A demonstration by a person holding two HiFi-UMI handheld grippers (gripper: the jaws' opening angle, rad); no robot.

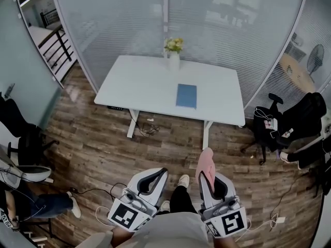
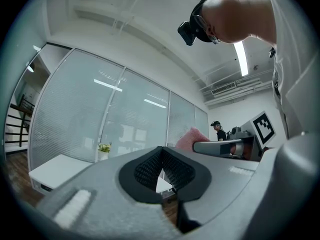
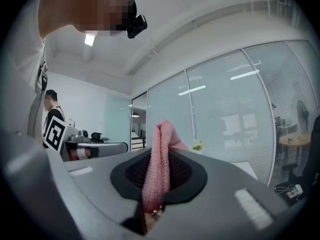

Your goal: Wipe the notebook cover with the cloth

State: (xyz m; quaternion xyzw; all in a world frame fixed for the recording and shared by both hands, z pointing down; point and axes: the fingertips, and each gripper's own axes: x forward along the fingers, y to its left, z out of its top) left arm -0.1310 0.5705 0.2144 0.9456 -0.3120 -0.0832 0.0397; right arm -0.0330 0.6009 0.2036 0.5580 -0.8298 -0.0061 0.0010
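Right gripper (image 3: 158, 159) jaws pinching pink knit cloth (image 3: 163, 134), left gripper (image 2: 161, 154) jaws together, blue notebook (image 1: 186, 95).

Flat blue notebook (image 1: 186, 95); upright pink cloth (image 3: 159, 159)

A wood-plank floor (image 1: 93, 149) runs under a white bench (image 1: 145, 87) at the far middle. A vase of flowers (image 1: 174, 56) stands at the bench's far edge. Behind it curves a glass wall (image 1: 119, 19) with blinds. A black chair (image 1: 302, 119) sits at the right, and a stair rail (image 1: 57, 45) is far left. A ceiling strip light (image 2: 241, 58) glows.
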